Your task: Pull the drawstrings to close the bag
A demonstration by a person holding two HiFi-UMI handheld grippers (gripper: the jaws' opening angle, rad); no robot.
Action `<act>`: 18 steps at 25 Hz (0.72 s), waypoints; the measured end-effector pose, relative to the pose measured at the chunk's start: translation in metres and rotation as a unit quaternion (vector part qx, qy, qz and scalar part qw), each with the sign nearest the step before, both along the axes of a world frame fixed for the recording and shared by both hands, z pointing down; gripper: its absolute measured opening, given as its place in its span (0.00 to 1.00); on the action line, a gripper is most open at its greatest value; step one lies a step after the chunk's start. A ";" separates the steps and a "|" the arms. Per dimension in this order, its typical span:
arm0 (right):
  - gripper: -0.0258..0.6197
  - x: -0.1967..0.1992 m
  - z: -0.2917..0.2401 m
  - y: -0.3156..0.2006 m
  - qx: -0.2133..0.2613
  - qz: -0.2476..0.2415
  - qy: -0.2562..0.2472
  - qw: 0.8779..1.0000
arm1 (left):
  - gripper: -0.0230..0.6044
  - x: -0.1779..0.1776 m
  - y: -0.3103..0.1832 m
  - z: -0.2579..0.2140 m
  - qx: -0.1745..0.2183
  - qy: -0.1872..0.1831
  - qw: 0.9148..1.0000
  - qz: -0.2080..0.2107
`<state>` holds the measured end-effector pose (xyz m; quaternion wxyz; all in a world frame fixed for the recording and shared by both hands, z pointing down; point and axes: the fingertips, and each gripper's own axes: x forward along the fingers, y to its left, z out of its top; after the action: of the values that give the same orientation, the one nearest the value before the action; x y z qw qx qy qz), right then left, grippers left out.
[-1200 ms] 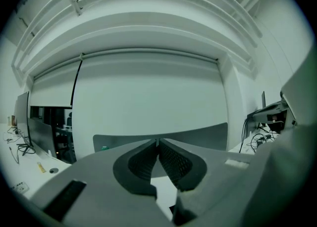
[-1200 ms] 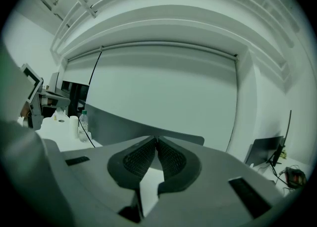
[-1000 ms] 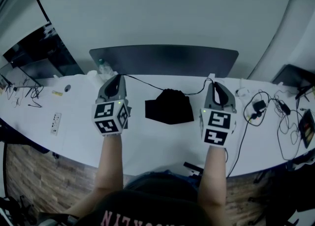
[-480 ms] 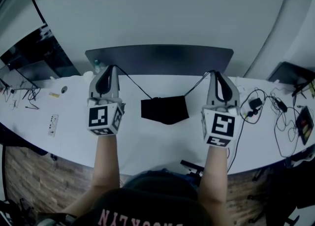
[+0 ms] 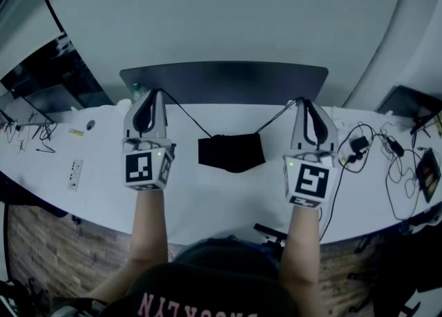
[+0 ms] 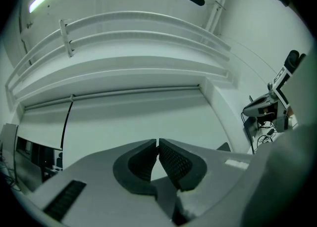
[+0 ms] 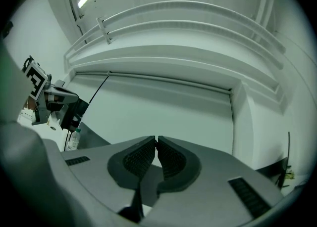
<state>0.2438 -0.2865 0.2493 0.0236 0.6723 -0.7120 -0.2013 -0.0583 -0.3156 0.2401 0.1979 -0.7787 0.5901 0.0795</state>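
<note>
A black drawstring bag (image 5: 231, 153) lies flat on the white table (image 5: 221, 205), between my two hands. My left gripper (image 5: 156, 92) is raised to the left of the bag and tilted upward, shut on the left drawstring (image 5: 186, 115). That cord runs taut down to the bag's top edge. My right gripper (image 5: 302, 100) is held the same way on the right, shut on the right drawstring (image 5: 276, 117), which is also taut. In the left gripper view the jaws (image 6: 157, 143) meet at their tips. In the right gripper view the jaws (image 7: 156, 138) also meet, and a dark cord (image 7: 134, 202) hangs below them.
A dark panel (image 5: 221, 81) stands along the table's far edge, with a bottle (image 5: 136, 90) at its left end. Cables and chargers (image 5: 376, 153) sprawl at the right. A power strip (image 5: 74, 174) and monitors (image 5: 48, 77) are at the left.
Both grippers have risen and tipped upward. The drawstrings, slack on the table a second ago, are stretched tight. The bag's top edge has been pulled straight and wider.
</note>
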 end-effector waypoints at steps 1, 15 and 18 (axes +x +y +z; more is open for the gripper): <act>0.06 0.000 -0.001 0.000 0.001 0.000 0.001 1.000 | 0.06 0.000 0.000 -0.001 0.001 -0.001 1.000 0.000; 0.06 -0.004 -0.010 0.001 0.002 0.004 0.012 1.000 | 0.06 0.003 -0.001 -0.003 -0.013 -0.011 1.000 0.000; 0.06 -0.004 -0.010 0.003 0.001 0.004 0.011 1.000 | 0.06 0.004 0.001 -0.004 -0.011 -0.012 1.000 0.001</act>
<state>0.2396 -0.2839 0.2394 0.0314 0.6733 -0.7085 -0.2091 -0.0544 -0.3150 0.2361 0.1958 -0.7822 0.5881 0.0638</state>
